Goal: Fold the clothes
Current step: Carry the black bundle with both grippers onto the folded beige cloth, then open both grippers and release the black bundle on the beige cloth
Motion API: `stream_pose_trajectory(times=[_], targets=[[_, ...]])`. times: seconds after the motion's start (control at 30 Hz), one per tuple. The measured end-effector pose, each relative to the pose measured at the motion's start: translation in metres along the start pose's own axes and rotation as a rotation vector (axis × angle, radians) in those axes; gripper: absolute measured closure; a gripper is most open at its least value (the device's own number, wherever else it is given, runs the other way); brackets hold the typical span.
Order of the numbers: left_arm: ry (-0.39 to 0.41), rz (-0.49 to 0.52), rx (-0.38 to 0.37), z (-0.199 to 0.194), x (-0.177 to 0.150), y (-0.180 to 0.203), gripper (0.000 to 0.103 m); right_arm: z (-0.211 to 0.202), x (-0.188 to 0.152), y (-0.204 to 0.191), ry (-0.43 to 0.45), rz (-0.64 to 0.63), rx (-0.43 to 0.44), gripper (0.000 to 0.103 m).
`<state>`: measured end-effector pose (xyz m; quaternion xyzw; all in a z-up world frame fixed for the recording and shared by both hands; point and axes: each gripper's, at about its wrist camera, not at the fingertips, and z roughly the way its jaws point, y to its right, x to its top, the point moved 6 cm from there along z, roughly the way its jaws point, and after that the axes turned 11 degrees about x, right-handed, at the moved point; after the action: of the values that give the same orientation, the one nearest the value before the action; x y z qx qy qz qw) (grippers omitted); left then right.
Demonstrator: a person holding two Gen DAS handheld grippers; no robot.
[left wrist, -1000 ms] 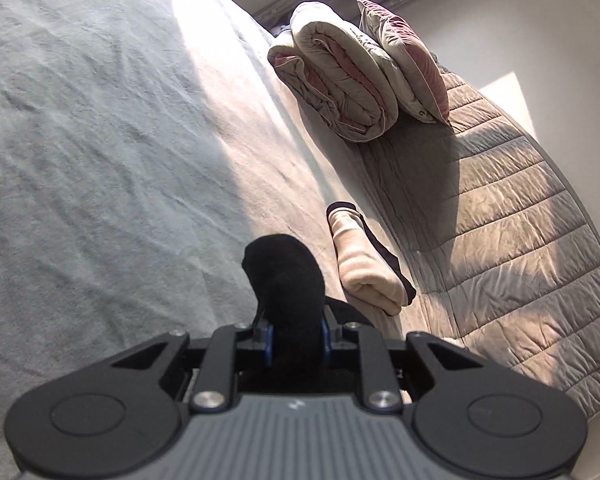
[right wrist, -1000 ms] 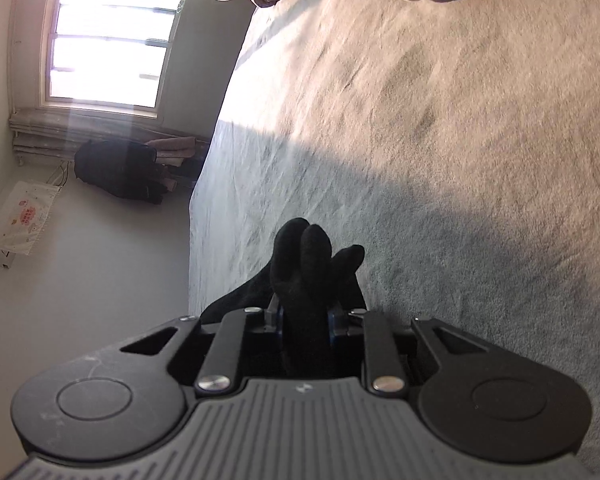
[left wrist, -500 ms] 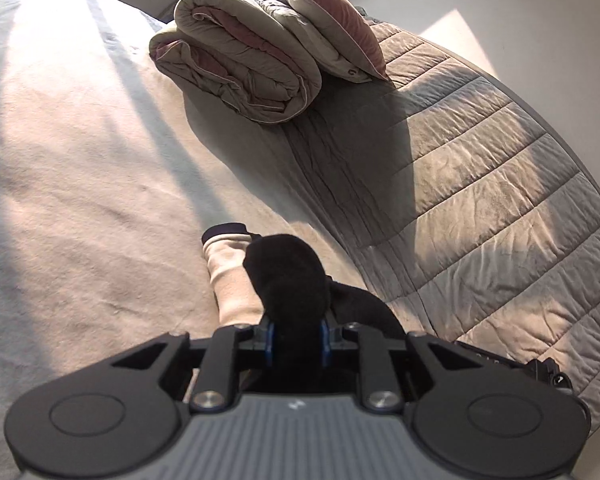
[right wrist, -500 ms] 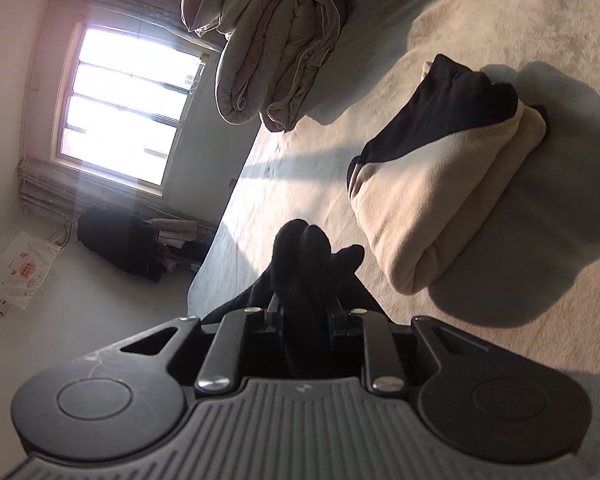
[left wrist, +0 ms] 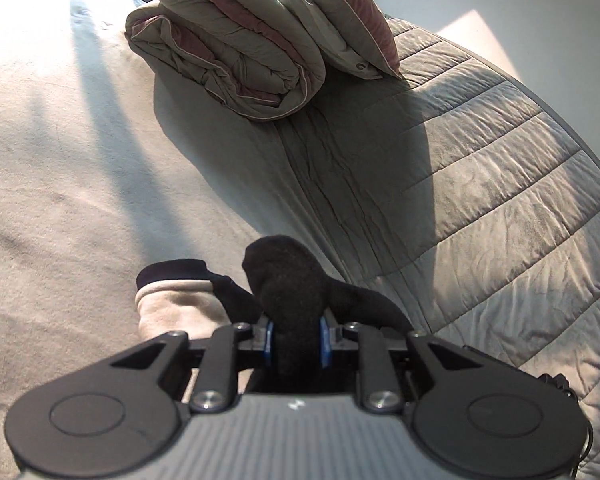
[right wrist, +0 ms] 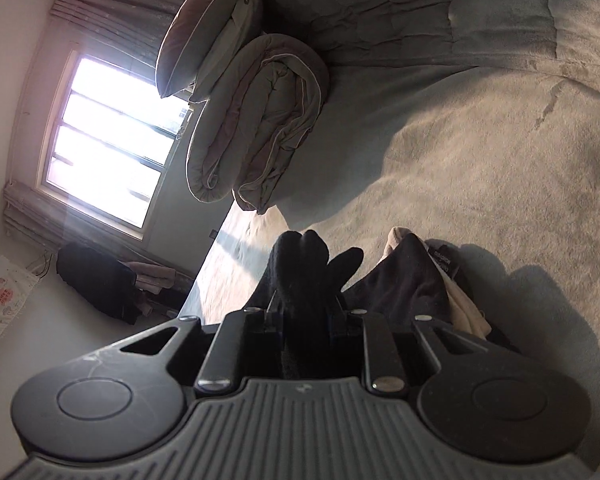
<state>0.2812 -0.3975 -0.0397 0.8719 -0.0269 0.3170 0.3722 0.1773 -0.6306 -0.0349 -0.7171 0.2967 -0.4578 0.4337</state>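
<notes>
Both grippers, left (left wrist: 296,342) and right (right wrist: 305,320), clamped on black garment (left wrist: 290,280); folded clothes (left wrist: 176,304) beside jaws (cream-and-black). Advised: level, together, edges aligned.

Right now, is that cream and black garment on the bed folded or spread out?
Folded. The cream and black garment lies as a compact bundle on the bed, layers doubled over, near the black cloth both grippers hold.
</notes>
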Motion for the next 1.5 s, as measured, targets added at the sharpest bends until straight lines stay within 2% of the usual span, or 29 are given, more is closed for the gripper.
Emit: stream_pose_trajectory(times=[0.07,0.1,0.13,0.2,0.3,0.47,0.6,0.7,0.8,0.9,0.93,1.1,1.17,1.37,1.43,1.5], targets=[[0.012,0.023,0.065,0.011,-0.004,-0.011,0.077,0.007,-0.001,0.01,0.005,-0.03,-0.035,0.077],[0.019,0.035,0.099,0.016,-0.006,-0.017,0.072,0.01,-0.003,0.014,0.01,-0.046,-0.062,0.074],[0.02,0.042,0.125,0.019,-0.008,-0.021,0.071,0.013,-0.005,0.019,0.014,-0.062,-0.089,0.069],[0.053,0.056,0.134,0.013,-0.007,-0.023,0.068,0.015,-0.007,0.023,0.023,-0.11,-0.125,0.069],[0.14,0.101,0.14,-0.003,-0.002,-0.017,0.068,0.003,-0.004,0.003,0.063,-0.245,-0.14,0.069],[0.17,0.189,0.075,-0.037,-0.019,-0.004,0.068,-0.022,-0.018,-0.044,0.108,-0.483,-0.143,0.069],[0.192,0.26,0.022,-0.065,-0.034,0.007,0.068,-0.035,-0.043,-0.058,0.095,-0.56,-0.121,0.07],[0.123,0.304,0.049,-0.056,-0.051,0.007,0.068,-0.032,-0.058,-0.053,0.053,-0.593,-0.164,0.071],[0.09,0.322,0.106,-0.057,-0.061,0.006,0.068,-0.026,-0.065,-0.043,0.02,-0.618,-0.239,0.071],[0.076,0.326,0.129,-0.07,-0.066,0.008,0.063,-0.035,-0.074,-0.055,0.019,-0.673,-0.26,0.071],[0.069,0.328,0.136,-0.081,-0.067,0.01,0.058,-0.04,-0.078,-0.062,0.015,-0.686,-0.258,0.071],[0.048,0.377,0.251,-0.13,-0.077,0.011,0.052,-0.06,-0.105,-0.09,-0.008,-0.713,-0.256,0.069],[0.048,0.394,0.284,-0.151,-0.082,0.009,0.046,-0.067,-0.118,-0.102,-0.016,-0.716,-0.253,0.068],[0.029,0.398,0.403,-0.215,-0.096,-0.01,0.034,-0.085,-0.163,-0.138,-0.042,-0.734,-0.244,0.057],[0.025,0.407,0.427,-0.234,-0.102,-0.018,0.027,-0.087,-0.179,-0.148,-0.05,-0.744,-0.242,0.054],[0.022,0.416,0.451,-0.253,-0.109,-0.027,0.024,-0.086,-0.194,-0.155,-0.057,-0.751,-0.239,0.051]])
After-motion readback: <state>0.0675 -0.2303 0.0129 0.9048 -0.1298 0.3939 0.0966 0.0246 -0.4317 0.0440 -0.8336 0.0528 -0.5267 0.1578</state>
